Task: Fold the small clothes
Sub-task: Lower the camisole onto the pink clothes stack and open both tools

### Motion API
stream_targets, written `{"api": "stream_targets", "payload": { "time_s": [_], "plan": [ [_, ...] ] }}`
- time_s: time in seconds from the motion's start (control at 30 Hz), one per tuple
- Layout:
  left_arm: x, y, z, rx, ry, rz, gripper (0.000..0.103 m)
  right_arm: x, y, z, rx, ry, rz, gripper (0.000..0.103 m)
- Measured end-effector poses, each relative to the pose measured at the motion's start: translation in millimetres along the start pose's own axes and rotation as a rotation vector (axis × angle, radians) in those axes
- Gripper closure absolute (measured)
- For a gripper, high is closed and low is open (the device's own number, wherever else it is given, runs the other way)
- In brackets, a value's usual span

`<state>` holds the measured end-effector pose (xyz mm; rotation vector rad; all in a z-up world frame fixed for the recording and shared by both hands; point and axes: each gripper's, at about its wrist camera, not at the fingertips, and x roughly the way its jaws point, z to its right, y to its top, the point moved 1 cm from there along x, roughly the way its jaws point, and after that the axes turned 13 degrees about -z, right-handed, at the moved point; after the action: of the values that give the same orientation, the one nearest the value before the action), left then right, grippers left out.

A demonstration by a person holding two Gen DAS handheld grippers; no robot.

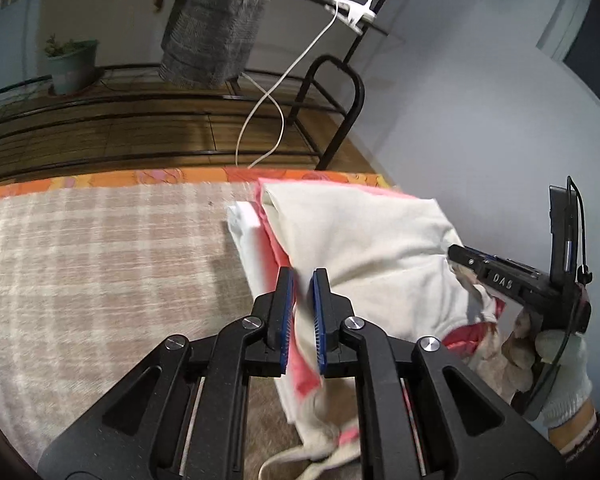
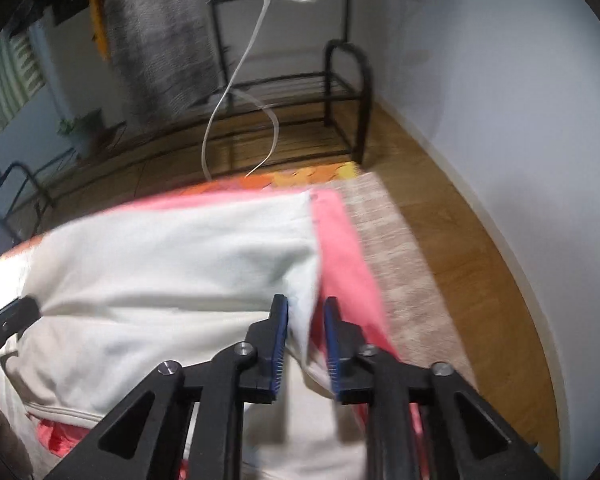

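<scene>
- Left gripper (image 1: 302, 280) sits low over the near edge of the cream garment (image 1: 364, 240), its 2 blue-padded jaws drawn narrow with pink and cream cloth pinched between them.
- That cream garment is draped across the right side of the plaid blanket (image 1: 100, 248), with a pink garment (image 1: 278, 252) showing beneath it and a white piece (image 1: 244, 224) peeking out on the left.
- Over on the right, the right gripper (image 1: 456, 254) comes in from the side, tip pressed into the cream fabric, held by a hand in a white glove (image 1: 560, 368).
- From the right wrist view, the right gripper (image 2: 306, 312) has its jaws narrow too, with the cream garment's (image 2: 180, 260) edge caught between the pads and the pink garment (image 2: 340, 248) running along its right side.
- The left gripper's black tip (image 2: 24, 306) pokes in at the left edge of that view, touching the cream cloth.
- Cloth looks bunched and lifted between the 2 grippers; the right view is motion-blurred.
- Beyond the blanket's orange border (image 1: 160, 178): wooden floor, a black metal rack (image 1: 332, 112), a dangling white cable (image 1: 276, 92), a hanging grey towel (image 1: 216, 24) and a potted plant (image 1: 70, 62).
</scene>
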<state>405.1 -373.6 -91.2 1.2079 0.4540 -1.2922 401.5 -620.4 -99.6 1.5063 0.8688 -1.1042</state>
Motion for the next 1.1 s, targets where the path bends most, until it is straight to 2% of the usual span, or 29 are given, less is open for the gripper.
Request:
{"api": "stream_targets", "payload": {
  "time_s": [0.1, 0.17, 0.23, 0.3, 0.4, 0.47, 0.6, 0.7, 0.83, 1.1],
  "plan": [
    [-13, -11, 9, 0.051, 0.016, 0.023, 0.095, -23, -11, 7, 0.020, 0.000, 0.047, 0.085],
    [-14, -18, 19, 0.099, 0.031, 0.009, 0.095, -38, -23, 8, 0.017, 0.060, 0.079, 0.085],
    [-8, -25, 24, 0.110, 0.040, -0.025, 0.095, -41, -35, 5, -0.002, 0.096, 0.071, 0.085],
    [-3, -34, 19, 0.068, 0.010, -0.062, 0.095, -32, -44, 0, -0.026, 0.065, 0.030, 0.085],
    [1, -52, 0, -0.017, -0.081, -0.133, 0.095, -16, -57, 4, -0.034, -0.012, -0.022, 0.086],
    [-2, -63, -6, -0.017, -0.074, -0.157, 0.095, -11, -63, 15, 0.005, -0.045, -0.049, 0.086],
    [-9, -74, -14, 0.016, -0.028, -0.180, 0.095, -23, -75, 27, 0.038, -0.050, -0.048, 0.086],
    [-21, -79, -16, 0.026, -0.001, -0.162, 0.095, -33, -83, 29, 0.046, -0.056, -0.038, 0.085],
    [-48, -88, -5, 0.096, 0.045, -0.114, 0.095, -53, -92, 24, 0.058, -0.056, -0.004, 0.083],
    [-121, -107, 10, 0.172, 0.077, -0.012, 0.095, -123, -118, -9, 0.060, -0.012, 0.097, 0.077]
  ]
}}
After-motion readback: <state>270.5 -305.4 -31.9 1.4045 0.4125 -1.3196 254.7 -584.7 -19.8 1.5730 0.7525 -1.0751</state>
